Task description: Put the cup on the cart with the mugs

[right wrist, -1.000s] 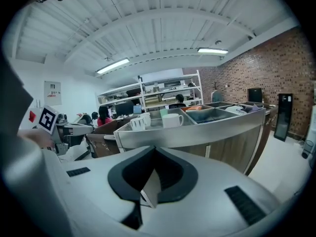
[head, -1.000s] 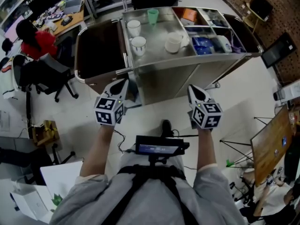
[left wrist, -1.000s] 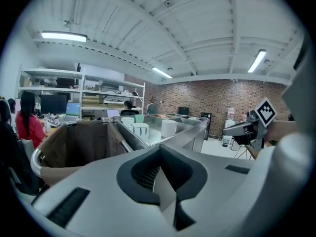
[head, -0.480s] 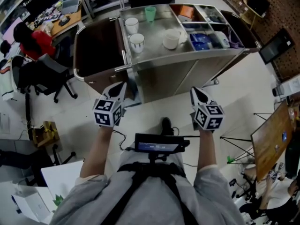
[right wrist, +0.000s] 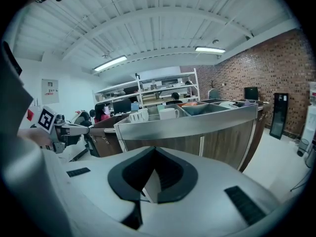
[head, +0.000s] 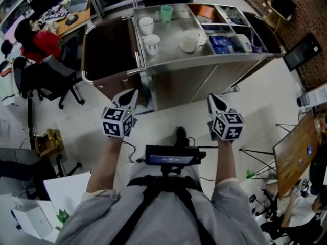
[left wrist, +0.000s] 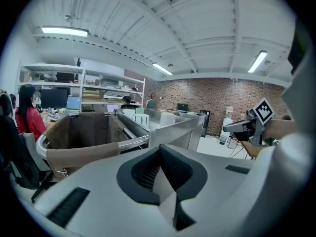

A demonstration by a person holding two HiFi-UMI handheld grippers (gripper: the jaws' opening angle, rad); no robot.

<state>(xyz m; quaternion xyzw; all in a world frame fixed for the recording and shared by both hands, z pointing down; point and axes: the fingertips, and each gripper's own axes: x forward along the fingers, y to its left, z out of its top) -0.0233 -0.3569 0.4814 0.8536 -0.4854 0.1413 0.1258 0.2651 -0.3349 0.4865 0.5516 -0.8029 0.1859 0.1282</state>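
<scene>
Both grippers hang short of the cart (head: pixel 204 80); the left gripper (head: pixel 134 92) and right gripper (head: pixel 211 98) each have jaws pressed together on nothing. The green cup (head: pixel 167 13) stands on the cart's steel worktop (head: pixel 171 52), at twelve o'clock in the head view. Two white mugs (head: pixel 152 44) stand near the cup at seven o'clock, a third mug (head: pixel 189 41) at five.

Brushed metal, wood grain and matt plastic

We see a silver brushed-metal cart top (head: pixel 168 55) with a dull sheen, set over brown wood-grain side panels (right wrist: pixel 224 137) and beside a matt dark brown cloth bag (head: pixel 110 55). The white mugs (head: pixel 152 45) look smooth and glazed, and the green cup (head: pixel 166 13) looks like plastic. The left gripper (left wrist: pixel 163 177) and right gripper (right wrist: pixel 155 179) have matt grey plastic shells. The red-brown brick wall (right wrist: pixel 256 68) is rough.
</scene>
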